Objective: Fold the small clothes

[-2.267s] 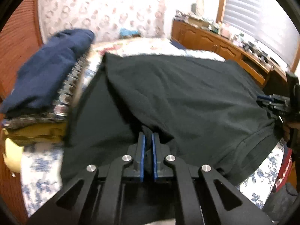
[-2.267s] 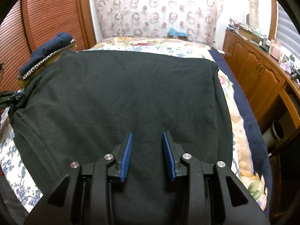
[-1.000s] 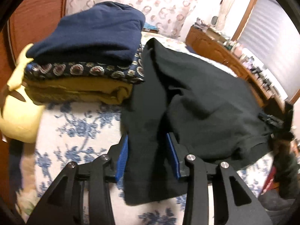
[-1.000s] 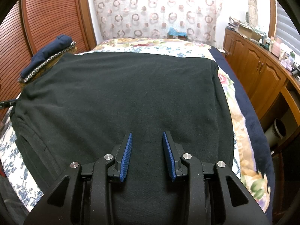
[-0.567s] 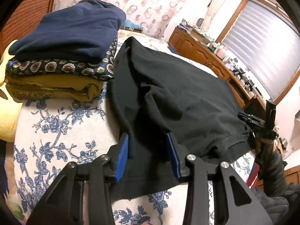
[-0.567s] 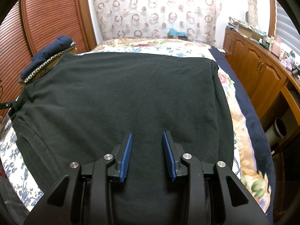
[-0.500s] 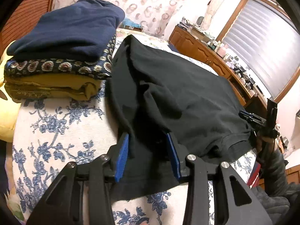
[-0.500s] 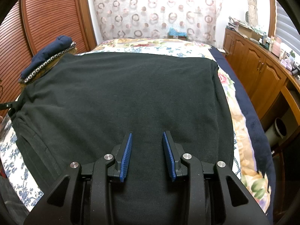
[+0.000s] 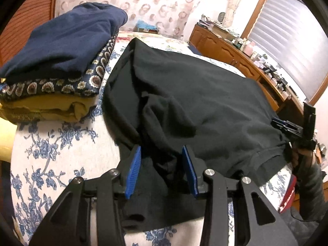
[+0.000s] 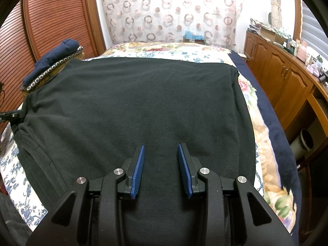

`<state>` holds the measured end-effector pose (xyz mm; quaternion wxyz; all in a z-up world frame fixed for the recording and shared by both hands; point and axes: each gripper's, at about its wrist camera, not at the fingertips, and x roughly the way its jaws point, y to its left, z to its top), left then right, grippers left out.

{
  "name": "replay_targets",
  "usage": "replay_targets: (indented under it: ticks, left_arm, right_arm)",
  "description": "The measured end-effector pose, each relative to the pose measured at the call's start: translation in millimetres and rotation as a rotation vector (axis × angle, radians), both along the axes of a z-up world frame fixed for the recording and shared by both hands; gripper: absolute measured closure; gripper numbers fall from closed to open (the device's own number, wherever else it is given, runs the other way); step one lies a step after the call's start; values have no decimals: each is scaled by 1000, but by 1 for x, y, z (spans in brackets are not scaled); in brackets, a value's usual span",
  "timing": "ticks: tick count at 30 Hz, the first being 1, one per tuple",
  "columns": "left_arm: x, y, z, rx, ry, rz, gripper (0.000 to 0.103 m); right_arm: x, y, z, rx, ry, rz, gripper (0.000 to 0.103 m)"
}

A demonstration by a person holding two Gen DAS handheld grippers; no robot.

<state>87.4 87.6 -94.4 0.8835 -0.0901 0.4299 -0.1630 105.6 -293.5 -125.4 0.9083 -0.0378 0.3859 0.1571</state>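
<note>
both grippers are hovering with released jaws: left gripper (image 9: 162, 153) straddling the black garment's (image 10: 133, 106) bunched edge, right gripper (image 10: 161, 149) over its flat middle.

On my left gripper (image 9: 162, 151) I see matte black angular linkage arms with triangular cut-outs, round silver screw heads at the pivots, and two ribbed blue pads (image 9: 133, 172) lining the fingers. My right gripper (image 10: 161, 149) is built the same: black frame, four silver screws, blue ridged pads (image 10: 138, 171). In the left view, a dark sleeve (image 9: 310, 192) covers my right forearm.
</note>
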Motion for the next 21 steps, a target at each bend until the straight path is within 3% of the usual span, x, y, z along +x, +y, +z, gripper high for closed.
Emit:
replay_targets:
  ticks: [2,5,13,21]
  left_arm:
    - [0,-7,1,61,-20,12,86]
    - [-2,-8,4,79,-44,35,95]
    - [-9,-9,23,61,-129,53,97]
    - [-9,-18,30,77,-154,53,97]
  right_arm:
    - [0,0,0,1,0,0,70]
    - [0,0,0,2,0,0,70]
    - [1,-1,0,2,-1,-1,70]
    - [1,-1,2,-4,-2,0,70]
